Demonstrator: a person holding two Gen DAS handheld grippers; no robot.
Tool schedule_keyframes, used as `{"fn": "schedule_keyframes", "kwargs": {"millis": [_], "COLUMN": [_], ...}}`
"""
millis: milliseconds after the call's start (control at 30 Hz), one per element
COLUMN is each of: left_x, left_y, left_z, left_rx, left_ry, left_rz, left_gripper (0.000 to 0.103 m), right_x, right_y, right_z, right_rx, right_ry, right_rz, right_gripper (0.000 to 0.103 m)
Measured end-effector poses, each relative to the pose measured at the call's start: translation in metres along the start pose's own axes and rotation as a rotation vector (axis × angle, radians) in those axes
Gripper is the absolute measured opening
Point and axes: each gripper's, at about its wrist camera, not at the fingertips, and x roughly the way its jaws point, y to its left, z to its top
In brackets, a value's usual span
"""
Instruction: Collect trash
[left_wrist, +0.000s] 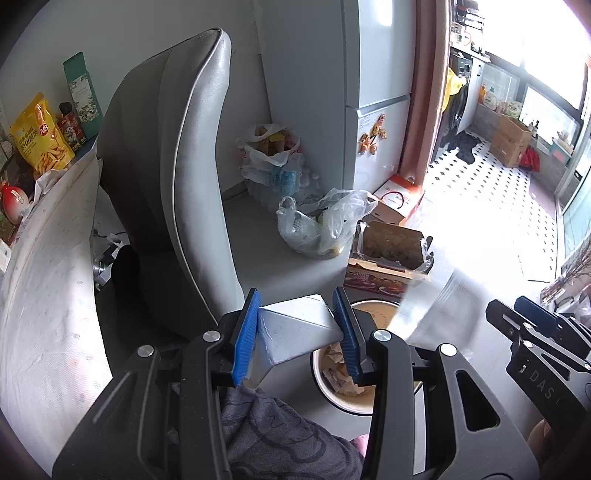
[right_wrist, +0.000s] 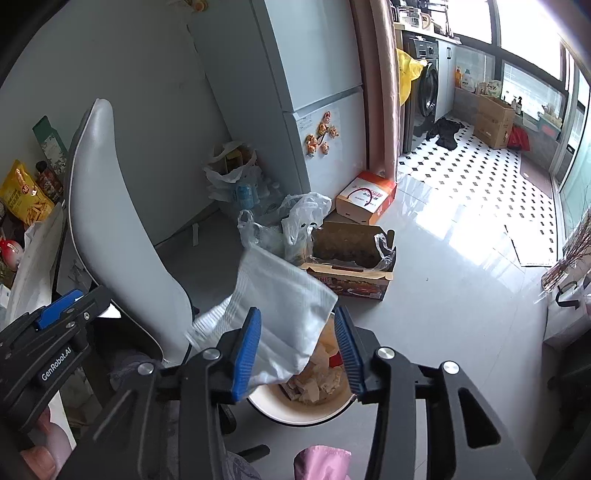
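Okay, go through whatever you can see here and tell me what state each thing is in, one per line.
Left tongs: shut on a white carton.
Right tongs: open, white pouch loose between them.
Round bin: open, holding scraps.
Cardboard box: open, plastic-lined.
Clear bag: on the floor, loosely open.

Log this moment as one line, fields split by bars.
step: drop trash in bin | left gripper: shut on white carton | right gripper: open, white pouch loose between jaws above bin
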Motion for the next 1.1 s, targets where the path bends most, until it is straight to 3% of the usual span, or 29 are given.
{"fn": "schedule_keyframes", "kwargs": {"millis": [300, 600, 633, 767, 867, 1100], "left_x": [0.001, 0.004, 0.004, -0.002, -0.008, -0.014], "left_y": [-0.01, -0.062, -0.066, -0.082, -0.077, -0.049], "left_z": [-0.002, -0.002, -0.003, -0.003, -0.001, 0.001], "left_rx": [0.014, 0.083, 0.087, 0.116, 0.111, 0.042], "left_ry": [0.009, 0.029, 0.032, 0.02, -0.003, -0.004], "left_rz": [-0.019, -0.136, -0.146, -0.193, -0.168, -0.136], "left_gripper": [0.04, 0.042, 0.045, 0.084, 0.091, 0.096], "right_x": [-0.008, -0.038, -0.041, -0.045, -0.047, -0.049], "right_y": [-0.018, -0.061, -0.066, -0.081, -0.083, -0.07], "right_z": [-0.005, -0.007, -0.008, -0.013, -0.015, -0.013], "right_rx": [0.04, 0.114, 0.122, 0.15, 0.157, 0.137], "right_ry": [-0.012, -0.065, -0.067, -0.072, -0.07, -0.079], "right_rz": [-0.025, -0.105, -0.112, -0.142, -0.14, -0.107], "right_gripper": [0.054, 0.067, 0.067, 0.067, 0.067, 0.067]}}
